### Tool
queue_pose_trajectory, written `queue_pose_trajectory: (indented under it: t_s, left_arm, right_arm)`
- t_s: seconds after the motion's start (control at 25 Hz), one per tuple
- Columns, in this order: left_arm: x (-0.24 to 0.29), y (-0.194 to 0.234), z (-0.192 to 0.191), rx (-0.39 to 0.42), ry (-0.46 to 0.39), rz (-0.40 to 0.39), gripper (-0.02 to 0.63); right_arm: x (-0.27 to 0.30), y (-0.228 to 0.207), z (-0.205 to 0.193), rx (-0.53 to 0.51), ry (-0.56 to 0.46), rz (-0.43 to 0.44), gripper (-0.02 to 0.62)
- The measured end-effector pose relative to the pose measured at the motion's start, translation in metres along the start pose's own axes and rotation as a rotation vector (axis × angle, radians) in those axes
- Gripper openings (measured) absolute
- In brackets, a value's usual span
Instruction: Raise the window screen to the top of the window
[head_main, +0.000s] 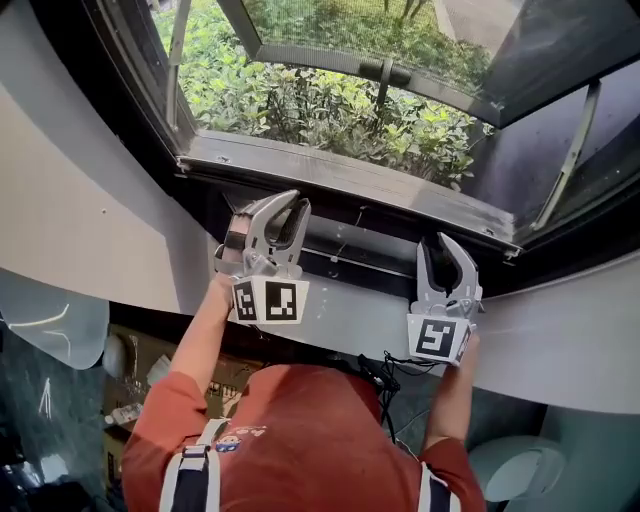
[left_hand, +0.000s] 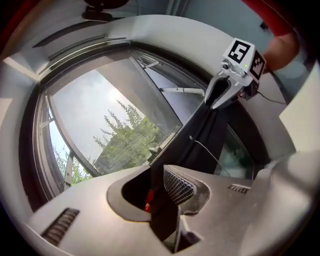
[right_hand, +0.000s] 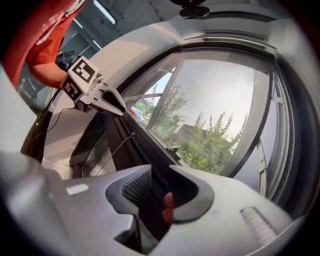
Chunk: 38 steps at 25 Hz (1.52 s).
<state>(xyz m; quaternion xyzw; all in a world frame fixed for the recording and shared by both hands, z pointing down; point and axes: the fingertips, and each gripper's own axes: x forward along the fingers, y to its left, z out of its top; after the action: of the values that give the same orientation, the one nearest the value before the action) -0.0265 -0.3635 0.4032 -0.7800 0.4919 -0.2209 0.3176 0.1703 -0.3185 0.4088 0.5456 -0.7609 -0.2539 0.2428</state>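
Window screen's dark horizontal pull rail lies low beside the grey metal window frame, seemingly unraised, passing between the half-parted, unpinching jaws of left tongs and right tongs, spaced apart presumably for a level lift.

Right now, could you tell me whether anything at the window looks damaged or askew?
Nothing stands out. The window frame looks intact and straight, and the left tongs and right tongs stand open at the dark rail below it.

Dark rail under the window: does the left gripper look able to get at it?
Likely yes: the left gripper stands at the rail with its jaws apart on either side of it; nothing blocks it.
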Motion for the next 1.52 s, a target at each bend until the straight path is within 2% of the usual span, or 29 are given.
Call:
queue_pose_trajectory:
  t_s: [0.24,0.52,0.68,0.88,1.04,1.2,1.36,1.52]
  left_arm:
    - [0.008,-0.006,-0.02,0.225,0.073,-0.055,0.115]
    - [0.01,-0.009,-0.023,0.359,0.087,-0.088,0.121]
    - [0.009,-0.011,-0.026,0.398,0.114,-0.12,0.121]
    - [0.01,-0.011,-0.03,0.388,0.144,-0.184,0.123]
    - [0.011,-0.016,-0.039,0.448,0.199,-0.246,0.147]
    - [0.015,-0.015,-0.042,0.483,0.21,-0.247,0.147]
    - [0.016,-0.014,-0.042,0.501,0.213,-0.246,0.147]
    - [0.016,-0.015,-0.042,0.457,0.198,-0.278,0.147]
  right_arm:
    - [0.007,0.012,-0.011,-0.174,0.071,0.045,0.152]
    - [0.014,0.012,-0.019,-0.291,0.133,0.058,0.167]
    - [0.016,0.012,-0.023,-0.328,0.15,0.056,0.168]
    - [0.017,0.013,-0.025,-0.348,0.164,0.06,0.169]
    - [0.016,0.012,-0.032,-0.382,0.187,0.059,0.185]
    - [0.015,0.009,-0.039,-0.413,0.228,0.067,0.188]
    - [0.016,0.008,-0.039,-0.398,0.236,0.091,0.187]
    - [0.016,0.008,-0.038,-0.357,0.239,0.133,0.187]
